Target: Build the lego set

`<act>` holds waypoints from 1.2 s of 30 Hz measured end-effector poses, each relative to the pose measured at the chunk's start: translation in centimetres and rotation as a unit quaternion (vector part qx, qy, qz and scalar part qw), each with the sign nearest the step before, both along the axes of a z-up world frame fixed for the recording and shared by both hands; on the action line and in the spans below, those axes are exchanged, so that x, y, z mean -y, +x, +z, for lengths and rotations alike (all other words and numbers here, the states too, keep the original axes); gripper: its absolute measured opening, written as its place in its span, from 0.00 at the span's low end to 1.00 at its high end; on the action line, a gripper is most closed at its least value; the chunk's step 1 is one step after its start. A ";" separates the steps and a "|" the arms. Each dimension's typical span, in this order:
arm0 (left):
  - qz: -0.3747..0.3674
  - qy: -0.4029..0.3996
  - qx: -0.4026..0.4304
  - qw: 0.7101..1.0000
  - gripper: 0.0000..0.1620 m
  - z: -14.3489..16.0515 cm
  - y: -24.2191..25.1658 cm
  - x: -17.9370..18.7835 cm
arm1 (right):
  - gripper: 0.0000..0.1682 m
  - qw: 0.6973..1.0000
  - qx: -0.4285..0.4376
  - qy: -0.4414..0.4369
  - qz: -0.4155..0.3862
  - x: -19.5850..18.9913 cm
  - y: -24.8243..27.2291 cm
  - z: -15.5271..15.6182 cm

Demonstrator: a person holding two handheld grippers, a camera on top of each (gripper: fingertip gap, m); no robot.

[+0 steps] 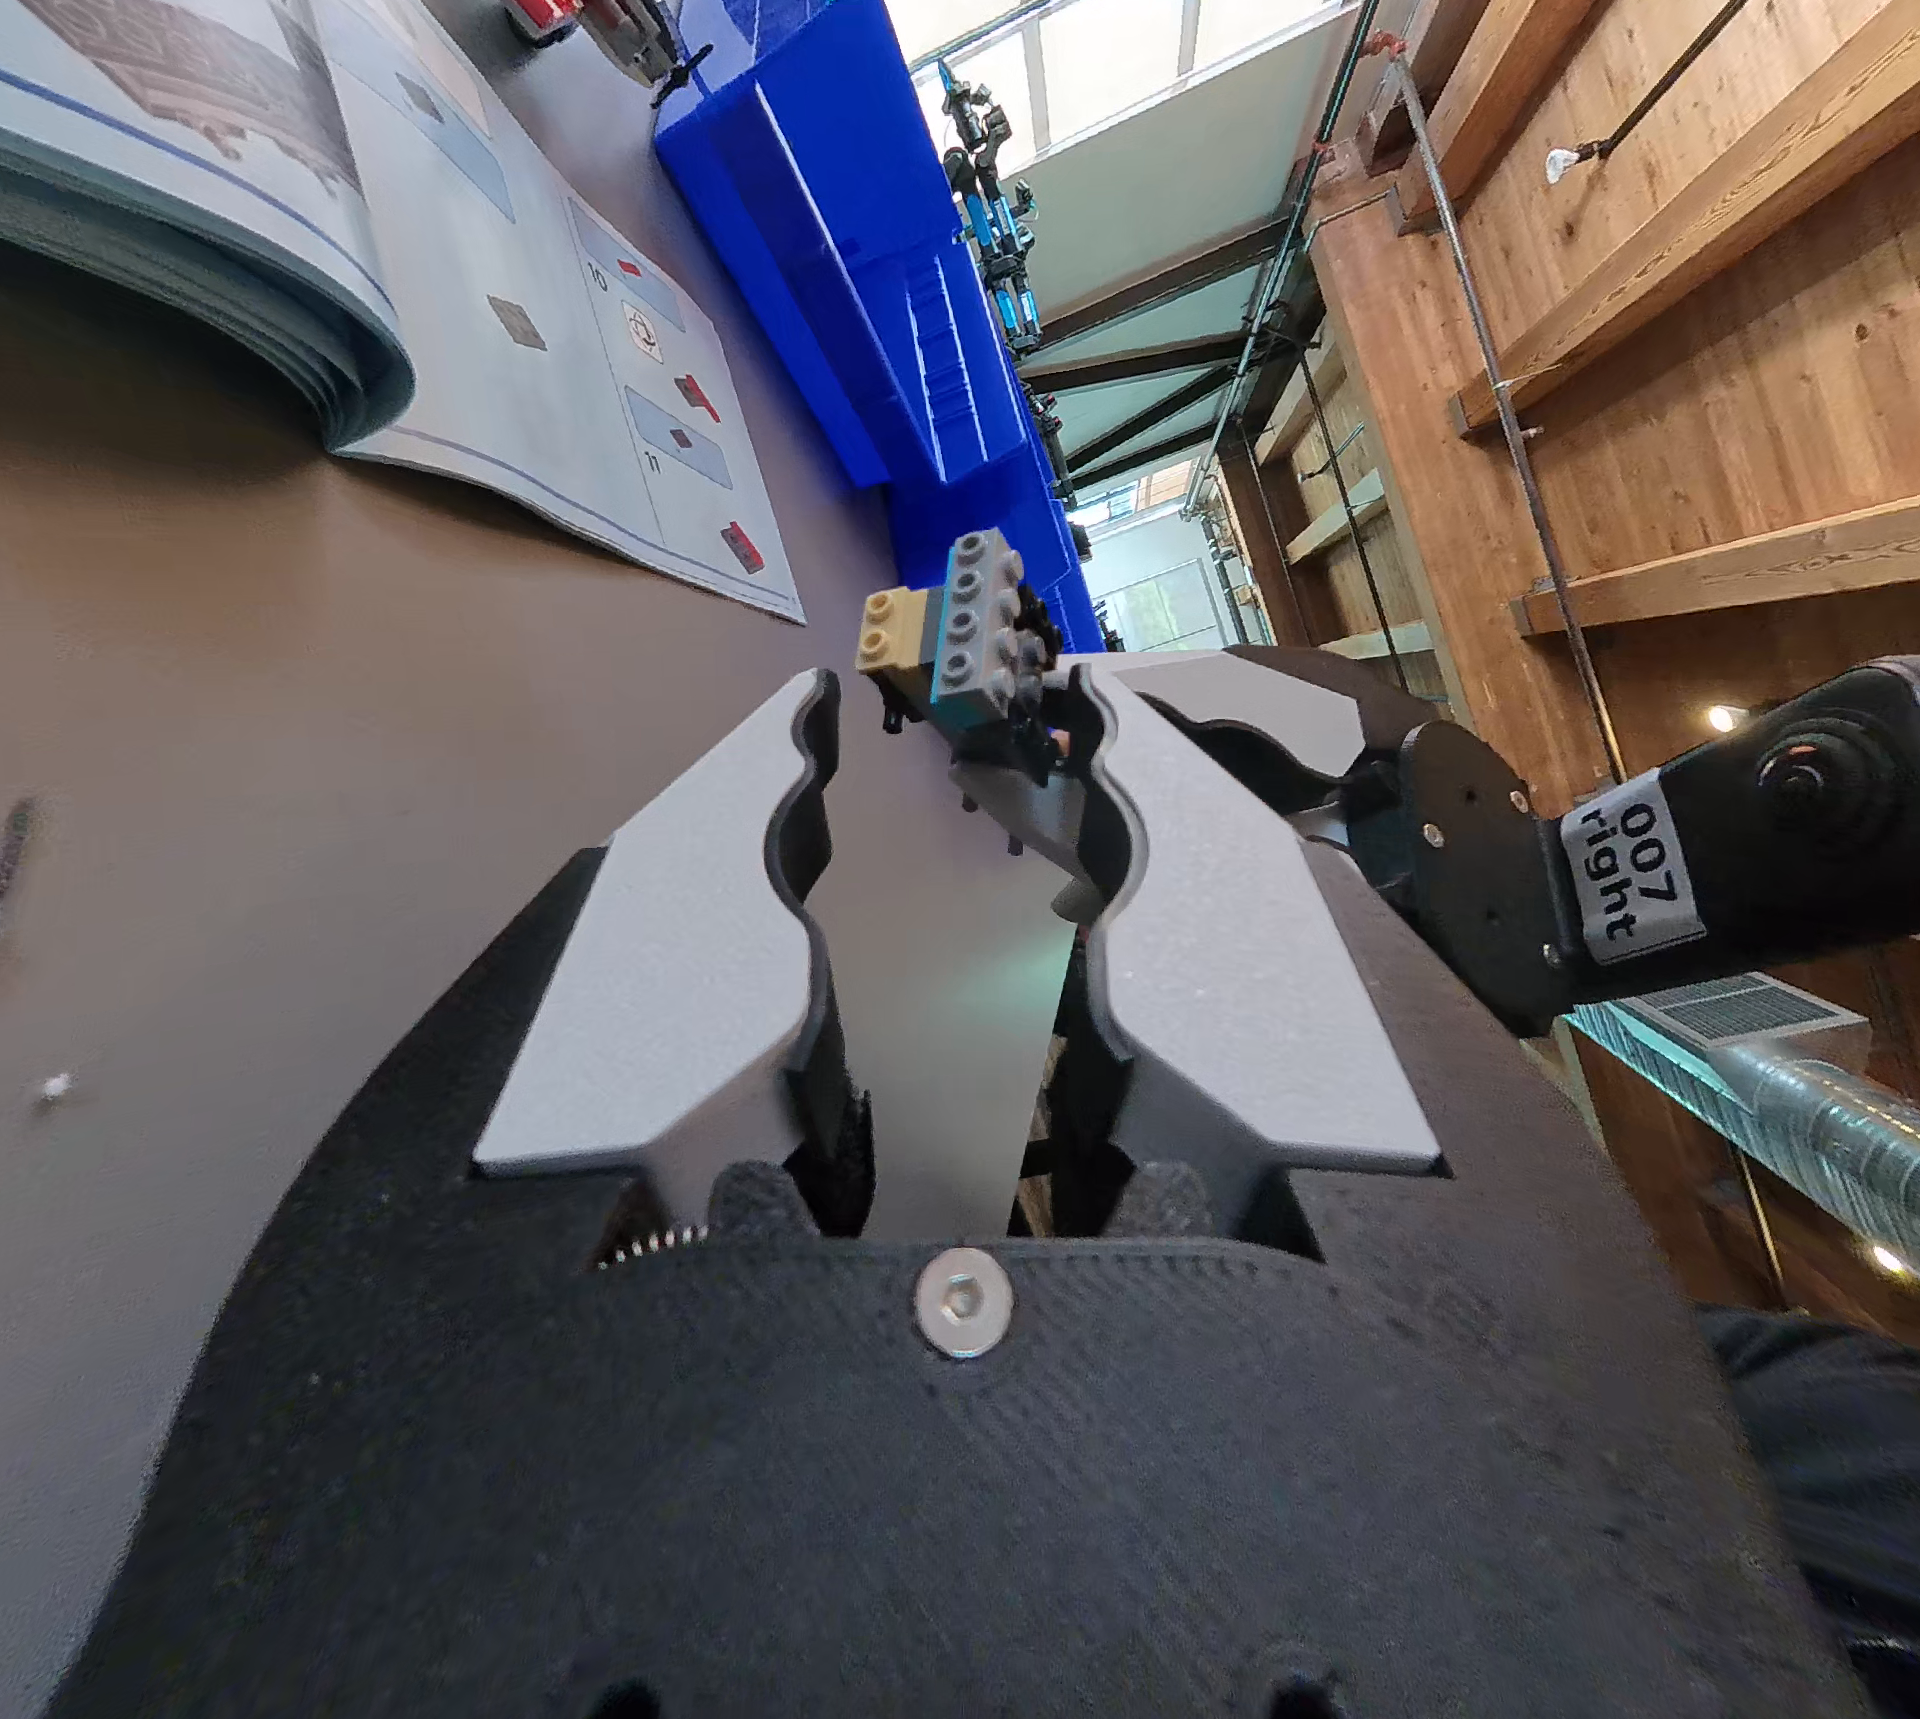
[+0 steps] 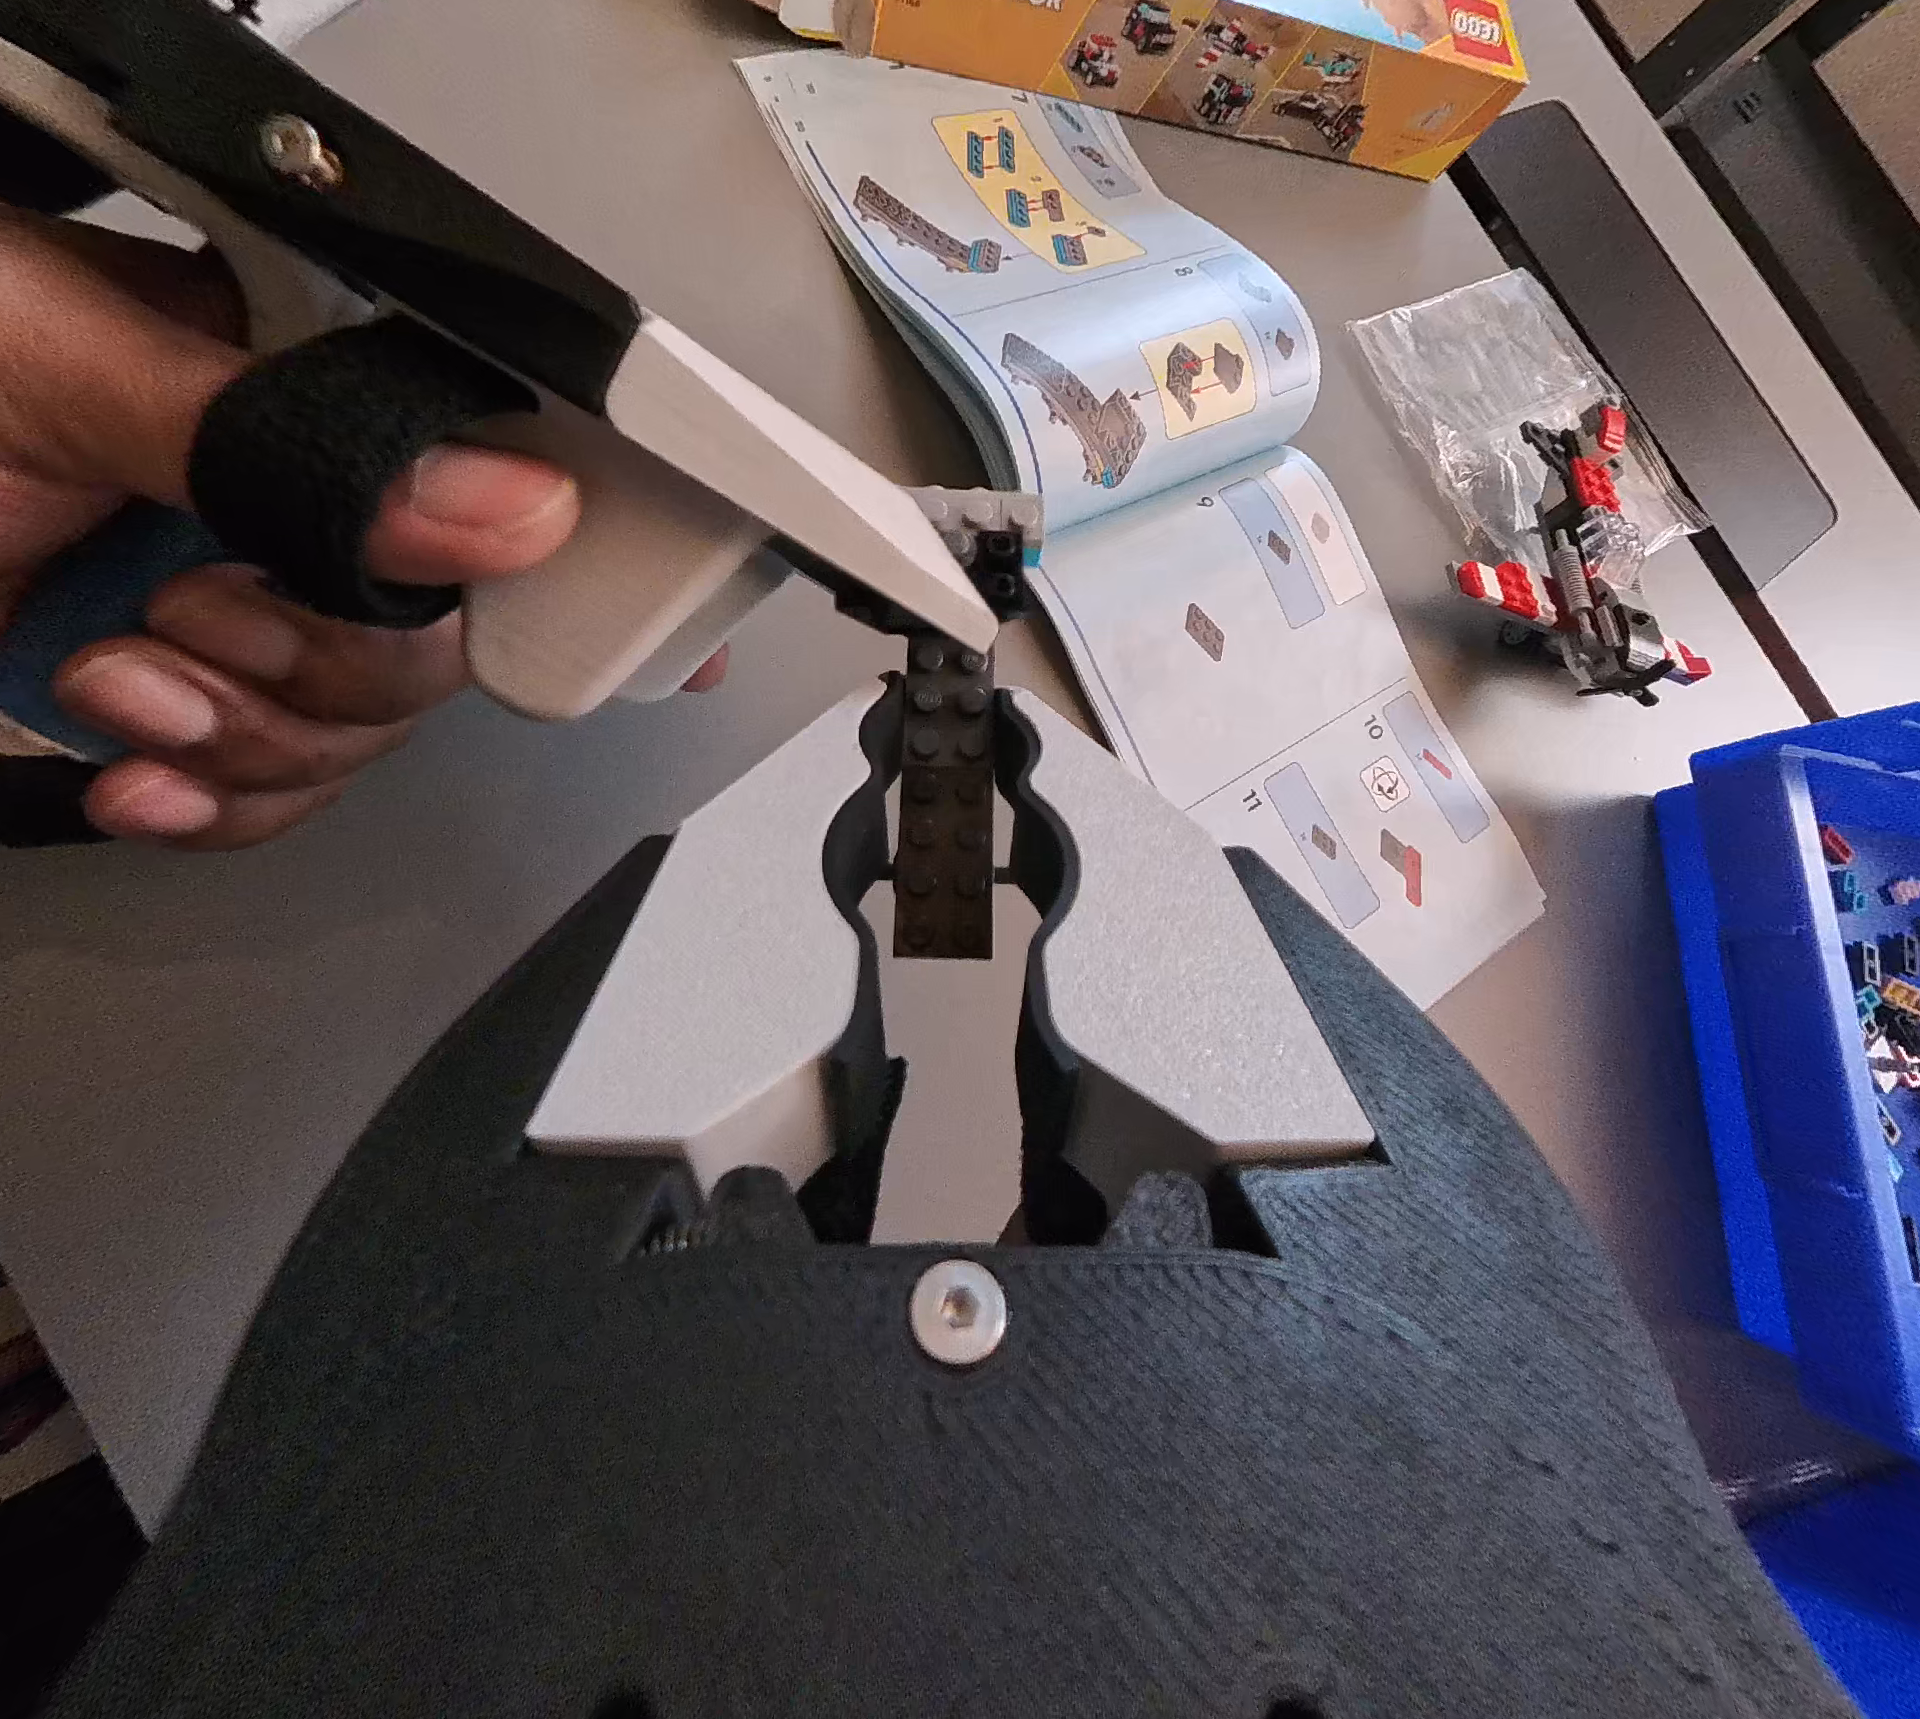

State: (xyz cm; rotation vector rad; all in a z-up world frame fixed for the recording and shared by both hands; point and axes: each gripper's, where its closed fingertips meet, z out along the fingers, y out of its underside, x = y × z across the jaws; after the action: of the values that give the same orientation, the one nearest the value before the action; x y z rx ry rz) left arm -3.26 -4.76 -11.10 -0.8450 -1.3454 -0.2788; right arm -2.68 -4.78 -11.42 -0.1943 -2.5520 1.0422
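Observation:
A lego assembly (image 2: 940, 822), a long dark grey studded plate with light grey, black and teal pieces at its far end, is held above the table. My right gripper (image 2: 945, 713) is shut on the plate's sides. In the left wrist view the assembly's far end (image 1: 971, 635) shows a light grey studded brick and a tan piece (image 1: 883, 635). My left gripper (image 1: 951, 693) is open, its fingertips on either side of that end, with the right fingertip close to the black pieces. The right gripper (image 1: 1029, 734) comes in from the right there. The left gripper (image 2: 862, 641) reaches in from the upper left in the right wrist view.
An open instruction booklet (image 2: 1195, 630) lies on the grey table (image 2: 623, 215), with a yellow lego box (image 2: 1195, 7) behind it. A small red-and-white plane model (image 2: 1579, 589) and a plastic bag (image 2: 1486, 381) lie to the right. A blue parts bin (image 2: 1787, 1046) stands at the right edge. Less than 4 cm separates the two grippers' tips.

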 end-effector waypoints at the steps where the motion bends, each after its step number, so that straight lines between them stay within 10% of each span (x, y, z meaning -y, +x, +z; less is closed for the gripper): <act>1: 0.000 0.004 -0.001 1.000 0.27 0.1 0.0 0.0 | 0.10 1.000 0.001 -0.002 -0.001 0.0 0.0 0.0; 27: -0.015 -0.015 0.016 1.000 0.25 -1.3 0.0 -1.2 | 0.10 0.995 0.059 -0.078 -0.032 -1.8 -1.3 -1.6; 36: 0.000 0.044 -0.008 0.999 0.09 0.0 -0.1 -1.3 | 0.10 0.993 0.025 -0.108 -0.029 -0.5 -0.2 -0.4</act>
State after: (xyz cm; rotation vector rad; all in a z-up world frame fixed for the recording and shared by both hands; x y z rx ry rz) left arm -3.32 -3.46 -11.06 -0.7713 -1.3094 -0.3279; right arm -2.91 -4.30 -11.86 -0.3542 -2.4577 1.3039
